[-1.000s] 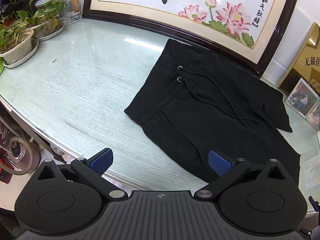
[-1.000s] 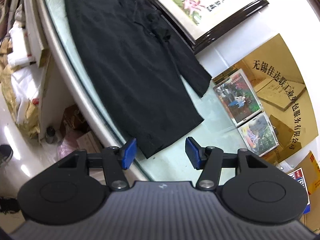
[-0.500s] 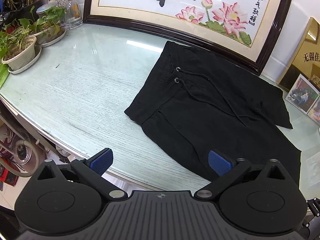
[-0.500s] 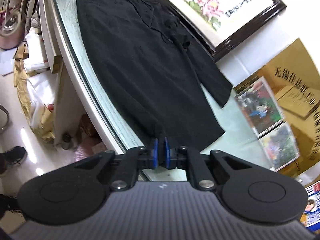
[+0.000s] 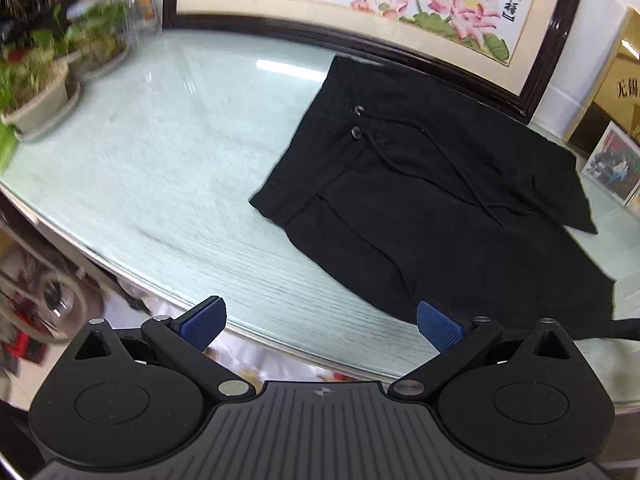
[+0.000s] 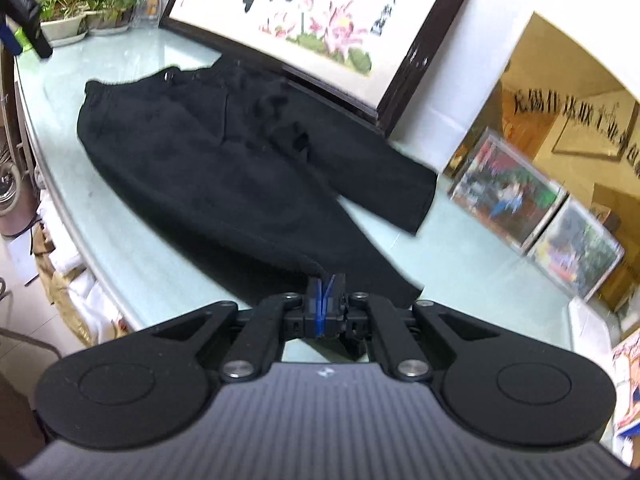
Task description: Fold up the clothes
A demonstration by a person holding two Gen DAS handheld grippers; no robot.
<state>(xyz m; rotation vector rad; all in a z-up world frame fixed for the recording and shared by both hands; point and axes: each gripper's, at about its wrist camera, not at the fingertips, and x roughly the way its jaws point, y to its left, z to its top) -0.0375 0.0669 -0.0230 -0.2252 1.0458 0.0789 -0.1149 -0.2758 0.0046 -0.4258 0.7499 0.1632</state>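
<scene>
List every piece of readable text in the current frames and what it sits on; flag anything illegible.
"和": large black character on the framed embroidery, right wrist view.
Small columns of characters at either side of that embroidery: too small and blurred to read.
Dark characters on the gold plaque: blurred, not readable with confidence.
Framed photos: no text legible.
Black trousers: no label visible.

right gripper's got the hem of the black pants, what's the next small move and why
Probably carry the hem toward the waistband. The right gripper is shut on the near leg of the black pants, which lie unfolded along the table; the left gripper is open, holding nothing.
</scene>
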